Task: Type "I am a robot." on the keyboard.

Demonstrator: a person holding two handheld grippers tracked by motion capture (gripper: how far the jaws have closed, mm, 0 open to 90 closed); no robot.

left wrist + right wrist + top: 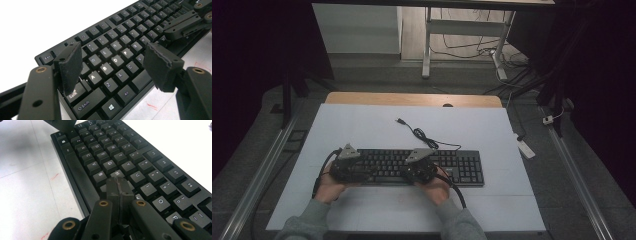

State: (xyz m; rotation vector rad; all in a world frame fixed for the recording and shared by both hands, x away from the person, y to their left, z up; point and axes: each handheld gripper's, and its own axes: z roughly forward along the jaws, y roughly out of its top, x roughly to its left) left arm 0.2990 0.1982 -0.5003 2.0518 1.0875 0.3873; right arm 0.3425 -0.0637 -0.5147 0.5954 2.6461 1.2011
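Typing on keyboard [412,167] with both grippers.
Right gripper [119,185] pressed together into one tip, over keys near J, likely for single-key presses; left gripper [113,62] spread, keyboard's left-hand letters below.

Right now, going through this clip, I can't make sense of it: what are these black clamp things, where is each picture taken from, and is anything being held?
A person holds a hand-held tool in each hand. The overhead picture shows the white table, a black keyboard and its loose cable. The other two pictures come from cameras riding on the tools. The left tool has its jaws open, hovering above the left-hand letter keys. The right tool has its jaws shut, tip at the keys near the middle; whether it presses one is unclear. Neither holds anything.
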